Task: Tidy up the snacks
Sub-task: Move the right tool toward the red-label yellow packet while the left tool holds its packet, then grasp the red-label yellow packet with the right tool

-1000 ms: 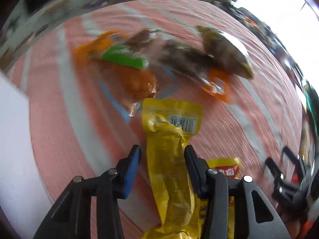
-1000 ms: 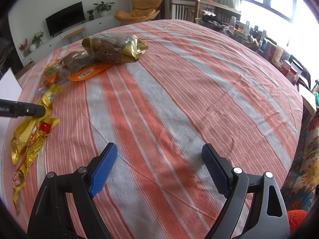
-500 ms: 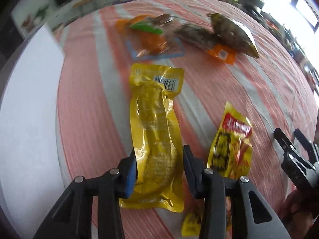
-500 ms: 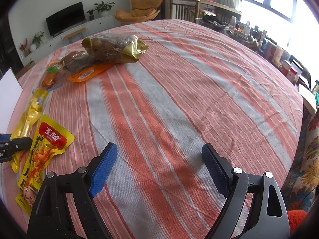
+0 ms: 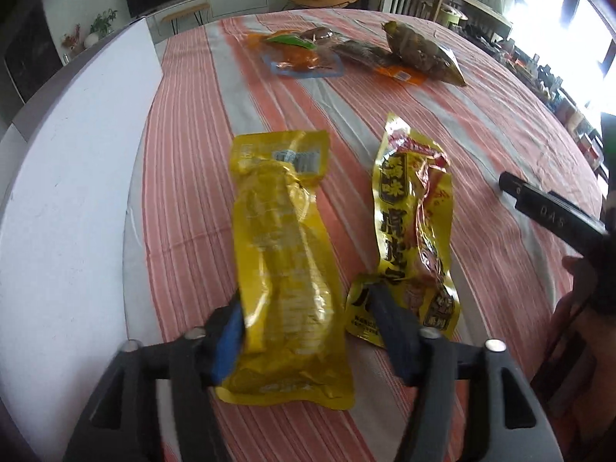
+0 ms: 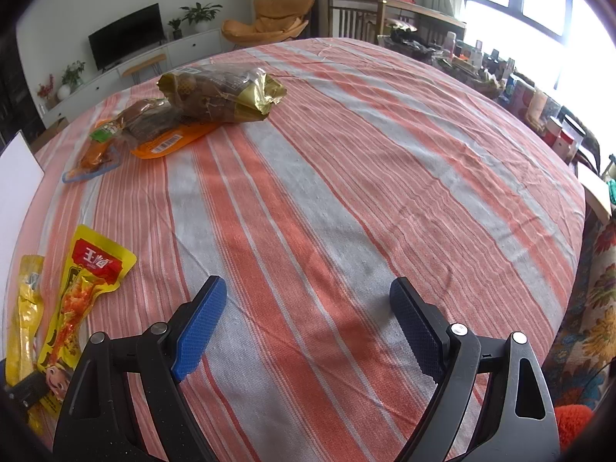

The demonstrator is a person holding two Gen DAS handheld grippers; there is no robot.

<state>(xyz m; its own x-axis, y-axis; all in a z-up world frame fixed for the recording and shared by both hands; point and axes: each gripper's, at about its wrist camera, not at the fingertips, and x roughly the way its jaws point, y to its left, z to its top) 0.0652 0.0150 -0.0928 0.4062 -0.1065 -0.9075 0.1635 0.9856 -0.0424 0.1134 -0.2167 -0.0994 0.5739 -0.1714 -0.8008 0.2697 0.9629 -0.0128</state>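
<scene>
left gripper (image 5: pixel 308 331): black frame, blue pads | right gripper (image 6: pixel 308 323): black, silver screws

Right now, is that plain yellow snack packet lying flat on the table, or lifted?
Lying flat: the plain yellow packet rests lengthwise on the striped tablecloth, between the left gripper fingers, whose jaws have just been opening.

Strong daylight is admitted through the window (image 6: pixel 516 7) at upper right, where highlights are overexposed. Soft shadows are cast on the striped tablecloth (image 6: pixel 346 177). Glare is seen on the yellow packet (image 5: pixel 285 265). Edges are bent and darkened by fisheye distortion; slight blur is noted near the left gripper (image 5: pixel 308 331).
</scene>
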